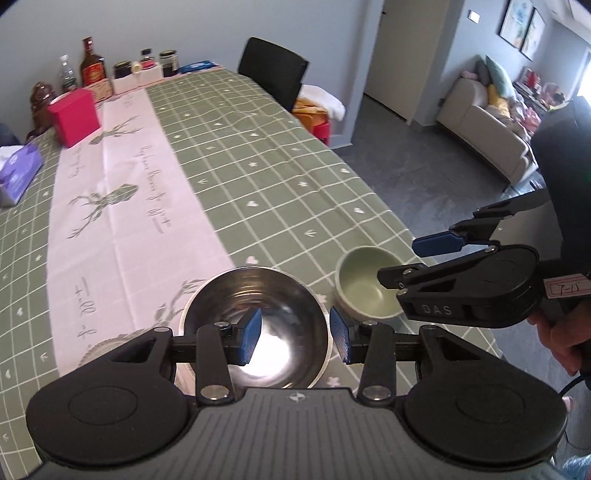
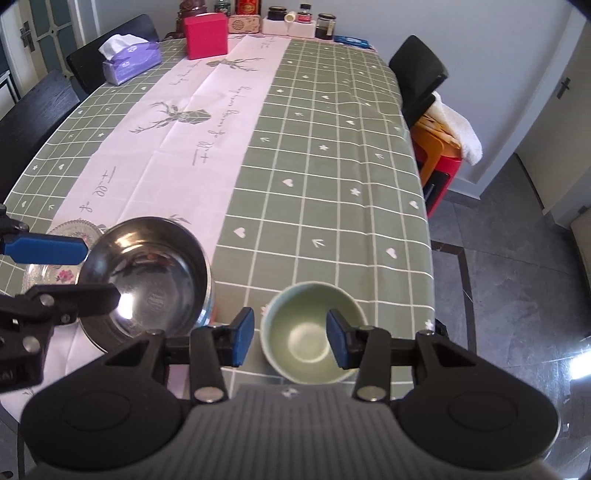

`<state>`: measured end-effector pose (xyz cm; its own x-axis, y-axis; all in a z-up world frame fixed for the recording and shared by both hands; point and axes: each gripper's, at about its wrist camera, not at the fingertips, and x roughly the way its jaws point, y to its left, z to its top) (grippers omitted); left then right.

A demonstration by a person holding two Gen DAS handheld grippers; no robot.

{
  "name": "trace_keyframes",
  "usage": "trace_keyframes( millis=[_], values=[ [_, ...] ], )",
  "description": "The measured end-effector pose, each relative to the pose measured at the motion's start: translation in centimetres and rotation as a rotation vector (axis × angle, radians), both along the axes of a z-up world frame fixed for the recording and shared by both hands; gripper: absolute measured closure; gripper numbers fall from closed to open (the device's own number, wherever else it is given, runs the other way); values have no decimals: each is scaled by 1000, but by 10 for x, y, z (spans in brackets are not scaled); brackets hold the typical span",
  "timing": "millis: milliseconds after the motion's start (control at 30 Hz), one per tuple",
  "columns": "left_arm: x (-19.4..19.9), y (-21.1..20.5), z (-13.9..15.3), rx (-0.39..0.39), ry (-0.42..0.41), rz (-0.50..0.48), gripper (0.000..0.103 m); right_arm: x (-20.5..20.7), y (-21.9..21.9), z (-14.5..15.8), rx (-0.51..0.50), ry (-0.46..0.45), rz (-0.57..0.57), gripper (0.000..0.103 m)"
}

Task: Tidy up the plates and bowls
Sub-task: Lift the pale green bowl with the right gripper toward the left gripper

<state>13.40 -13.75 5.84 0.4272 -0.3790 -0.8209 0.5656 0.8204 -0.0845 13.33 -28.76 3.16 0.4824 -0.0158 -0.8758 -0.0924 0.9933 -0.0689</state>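
Note:
A shiny steel bowl (image 1: 258, 306) stands on the table near the front edge; it also shows in the right wrist view (image 2: 155, 284). My left gripper (image 1: 295, 332) is open, one finger inside the steel bowl and one outside its right rim. A small green ceramic bowl (image 1: 365, 286) stands to its right, seen too in the right wrist view (image 2: 310, 332). My right gripper (image 2: 291, 338) is open, its jaws astride the green bowl's left wall. A floral plate (image 2: 62, 271) lies left of the steel bowl, partly hidden by it.
A pink box (image 2: 205, 35), a purple tissue pack (image 2: 129, 59) and several bottles and jars (image 2: 295, 20) stand at the far end. A black chair (image 2: 417, 74) is at the right side. The table edge (image 2: 430, 258) drops to the floor.

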Motion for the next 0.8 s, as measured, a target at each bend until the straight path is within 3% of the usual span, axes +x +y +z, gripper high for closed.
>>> trace_keyframes(
  millis=[333,400,800],
  values=[
    [8,-57,-21,61,18,-93,54,-6,-45,-20,29,39,-83,62],
    [12,-65,-28,79,39,-105,54,-3,-52,-28,38,55,-93,68],
    [50,-96,-76,182,127,-105,57,26,-78,-73,129,143,-128,77]
  ],
)
